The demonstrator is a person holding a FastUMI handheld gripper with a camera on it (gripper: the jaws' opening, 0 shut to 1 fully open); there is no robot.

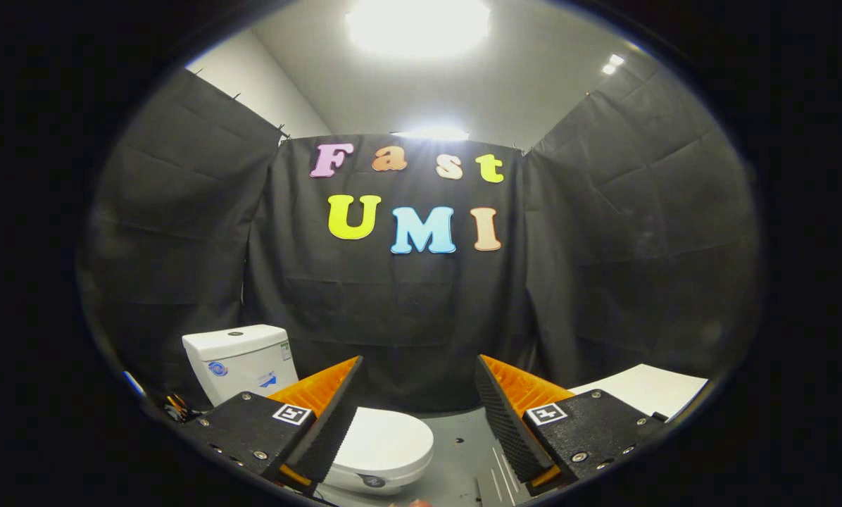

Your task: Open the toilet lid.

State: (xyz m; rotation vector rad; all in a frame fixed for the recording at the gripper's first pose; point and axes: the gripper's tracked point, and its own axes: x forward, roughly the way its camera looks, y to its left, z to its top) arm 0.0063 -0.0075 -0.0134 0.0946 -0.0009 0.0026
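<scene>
Black-draped booth, grey floor (463, 436) | toilet (241, 362) lower left of frame, lid (386, 440) down | fingers (415, 415) spread apart, empty | lid likely rigid, smooth, light: hook front lip.

Black cloth walls (407, 310) close the booth on three sides, creased in broad folds. Above them a pale ceiling (533, 84) carries a bright ceiling lamp (417, 24) at top centre and a small spotlight (611, 65) at upper right. At lower right, a white panel (646, 387) lies by the grey floor (463, 443).
</scene>
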